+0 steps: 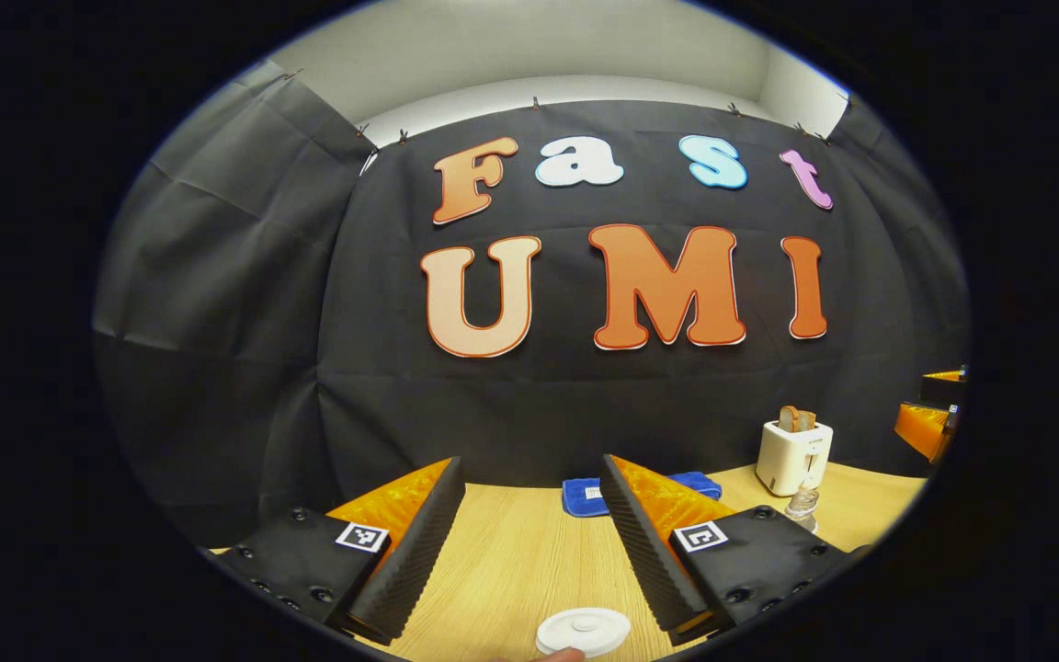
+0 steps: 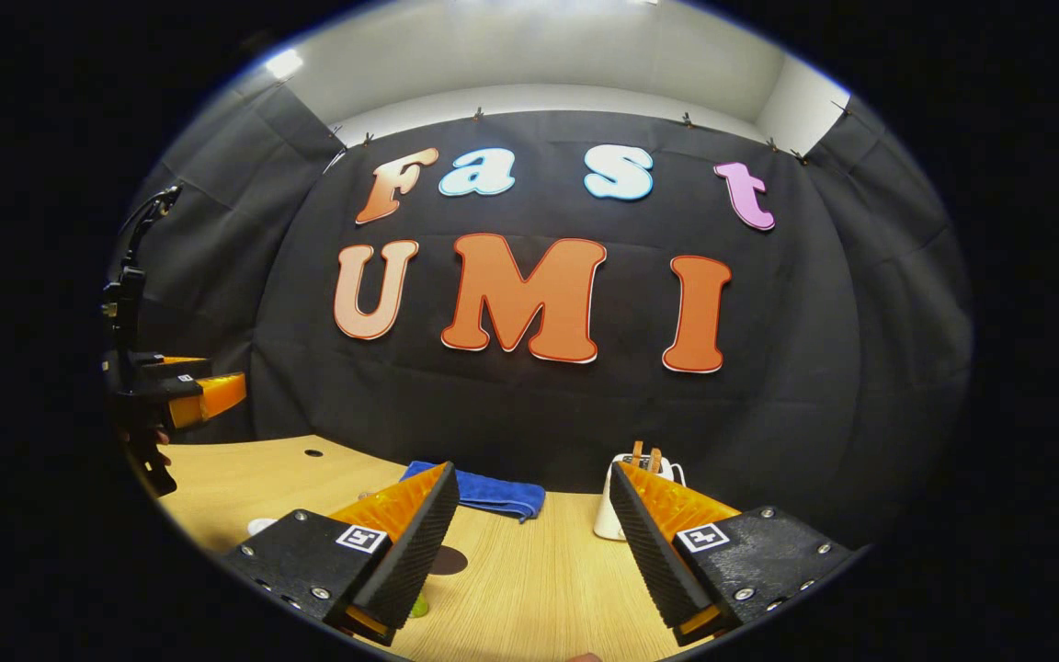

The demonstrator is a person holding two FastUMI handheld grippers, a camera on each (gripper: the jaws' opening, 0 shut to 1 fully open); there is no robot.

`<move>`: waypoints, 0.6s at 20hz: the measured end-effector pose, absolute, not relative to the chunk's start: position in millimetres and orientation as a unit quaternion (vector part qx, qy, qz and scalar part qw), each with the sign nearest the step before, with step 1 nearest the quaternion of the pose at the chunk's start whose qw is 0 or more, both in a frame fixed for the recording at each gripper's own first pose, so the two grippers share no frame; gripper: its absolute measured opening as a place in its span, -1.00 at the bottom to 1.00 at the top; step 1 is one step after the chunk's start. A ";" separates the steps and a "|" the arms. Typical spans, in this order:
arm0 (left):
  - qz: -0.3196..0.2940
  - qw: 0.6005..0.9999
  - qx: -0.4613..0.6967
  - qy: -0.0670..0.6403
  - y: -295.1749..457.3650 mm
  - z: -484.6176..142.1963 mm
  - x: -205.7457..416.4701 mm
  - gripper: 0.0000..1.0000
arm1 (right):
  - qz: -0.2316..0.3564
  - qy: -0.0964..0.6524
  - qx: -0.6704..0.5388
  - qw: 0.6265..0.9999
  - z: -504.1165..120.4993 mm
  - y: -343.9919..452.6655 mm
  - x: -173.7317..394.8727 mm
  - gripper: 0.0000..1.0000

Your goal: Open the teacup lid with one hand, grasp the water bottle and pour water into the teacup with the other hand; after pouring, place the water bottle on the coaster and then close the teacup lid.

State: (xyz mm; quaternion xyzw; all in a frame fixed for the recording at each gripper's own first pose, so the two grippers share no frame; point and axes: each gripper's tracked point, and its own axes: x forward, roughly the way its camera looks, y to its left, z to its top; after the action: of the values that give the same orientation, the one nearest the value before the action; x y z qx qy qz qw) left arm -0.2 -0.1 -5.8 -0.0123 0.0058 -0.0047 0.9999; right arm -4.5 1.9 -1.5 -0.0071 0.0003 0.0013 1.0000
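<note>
Both grippers, left gripper (image 1: pixel 529 542) and right gripper (image 2: pixel 529 542), hovering wide and empty; teacup lid (image 1: pixel 583 632) apparently sitting closed, pouring not yet begun

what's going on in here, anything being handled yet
Nothing is gripped yet. Both grippers hover open above a wooden table. The left gripper points toward a white teacup lid just below its fingers, lid not yet lifted. The right gripper holds nothing. A blue cloth and a white toaster sit near the back wall, with a clear bottle in front of the toaster.
</note>
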 end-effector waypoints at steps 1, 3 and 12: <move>-0.011 1.000 -0.012 0.007 -3.1 -6.2 -0.3 0.92 | 0.002 0.000 -0.007 1.000 -1.5 2.5 -4.8 0.97; -0.021 1.000 -0.016 0.011 -7.9 -9.4 -1.7 0.92 | 0.003 0.002 -0.006 1.000 -2.7 3.3 -4.6 0.96; -0.036 0.999 -0.029 0.020 -13.0 -16.7 -2.7 0.92 | 0.009 0.006 -0.011 1.000 -6.8 7.4 -5.6 0.98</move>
State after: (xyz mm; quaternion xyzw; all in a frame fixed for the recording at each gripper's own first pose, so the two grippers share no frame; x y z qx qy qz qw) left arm -2.7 -13.0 -16.7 -0.0290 0.0201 -0.0360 0.9987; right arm -5.6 7.4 -6.8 -0.0108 0.0058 0.0090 0.9999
